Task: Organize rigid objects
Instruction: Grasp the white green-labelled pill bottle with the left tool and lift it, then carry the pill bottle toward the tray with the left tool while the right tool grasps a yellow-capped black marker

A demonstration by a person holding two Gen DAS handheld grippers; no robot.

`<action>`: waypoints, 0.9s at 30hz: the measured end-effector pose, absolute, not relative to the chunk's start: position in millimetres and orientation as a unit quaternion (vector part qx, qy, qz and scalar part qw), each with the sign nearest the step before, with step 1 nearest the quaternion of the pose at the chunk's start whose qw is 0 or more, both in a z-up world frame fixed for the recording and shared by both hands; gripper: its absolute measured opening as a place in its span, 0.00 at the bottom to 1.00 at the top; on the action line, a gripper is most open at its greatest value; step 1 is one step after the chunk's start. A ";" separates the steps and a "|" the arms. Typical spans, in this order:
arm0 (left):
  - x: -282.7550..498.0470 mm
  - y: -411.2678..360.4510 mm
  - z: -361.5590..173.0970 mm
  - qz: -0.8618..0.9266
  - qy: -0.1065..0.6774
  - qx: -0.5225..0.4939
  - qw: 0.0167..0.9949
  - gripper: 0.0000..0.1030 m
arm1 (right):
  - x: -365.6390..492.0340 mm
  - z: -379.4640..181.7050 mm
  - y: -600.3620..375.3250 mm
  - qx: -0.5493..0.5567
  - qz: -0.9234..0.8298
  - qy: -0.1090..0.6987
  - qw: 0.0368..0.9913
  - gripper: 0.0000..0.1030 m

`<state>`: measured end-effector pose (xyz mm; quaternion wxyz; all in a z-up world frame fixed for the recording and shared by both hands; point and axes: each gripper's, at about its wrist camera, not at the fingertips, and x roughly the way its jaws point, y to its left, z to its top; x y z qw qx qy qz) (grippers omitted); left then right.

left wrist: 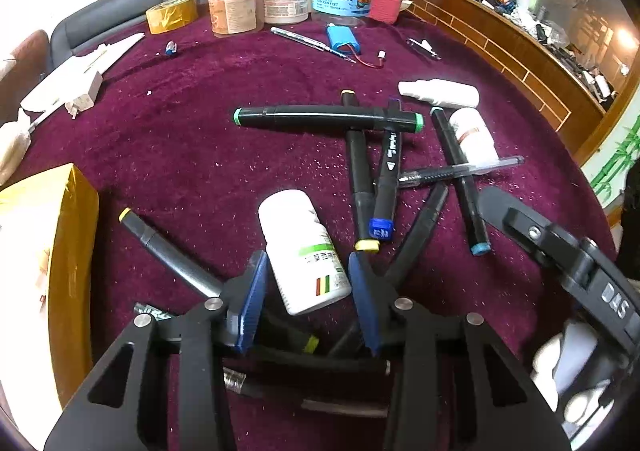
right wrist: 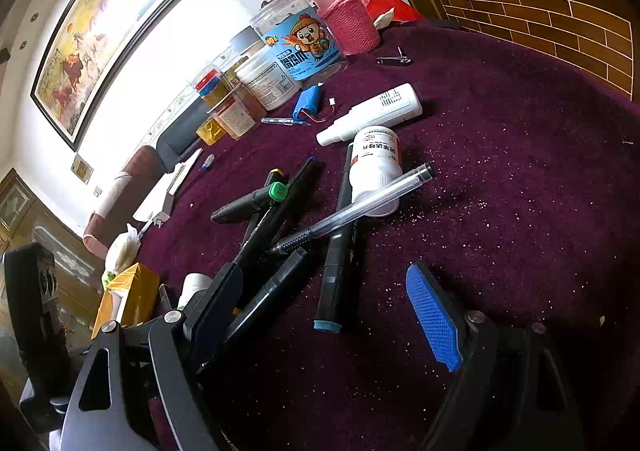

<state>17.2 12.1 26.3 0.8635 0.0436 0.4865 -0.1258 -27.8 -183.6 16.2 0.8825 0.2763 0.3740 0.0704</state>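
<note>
Judging by the clutter, we had barely begun: our left gripper (left wrist: 306, 291) had its jaws clamped on a white pill bottle (left wrist: 302, 251) at six o'clock on the counter (left wrist: 180, 139); markers (left wrist: 328, 117) lay jumbled at three; our right gripper (right wrist: 320, 315) hung open and empty.

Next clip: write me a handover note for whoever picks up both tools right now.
Left tool: straddling the near white pill bottle; the pads look close to its sides but contact is unclear.
Right tool: open, empty, over the cloth beside the marker pile.
Things: markers and clear pen crossed in a heap; second pill bottle and spray bottle lie behind it.
Done: nothing visibly sorted.
Left: bottles, markers, pen.
</note>
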 end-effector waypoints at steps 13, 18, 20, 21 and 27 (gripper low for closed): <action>12.9 43.6 27.9 -0.132 0.457 -0.043 0.879 0.29 | -27.7 15.7 -183.9 0.276 0.070 0.374 0.883 0.78; -16.7 78.1 52.6 -0.156 0.428 -0.123 0.882 0.29 | -27.7 16.5 -183.7 0.274 0.069 0.374 0.884 0.78; -35.4 95.8 63.3 -0.163 0.414 -0.154 0.882 0.29 | -27.7 16.6 -182.9 0.272 0.068 0.374 0.884 0.78; -43.9 103.2 67.5 -0.166 0.407 -0.165 0.883 0.30 | -27.5 16.7 -182.4 0.271 0.067 0.374 0.884 0.78; -103.5 160.6 93.5 -0.147 0.350 -0.200 0.903 0.30 | -26.4 16.4 -180.6 0.268 0.065 0.374 0.885 0.78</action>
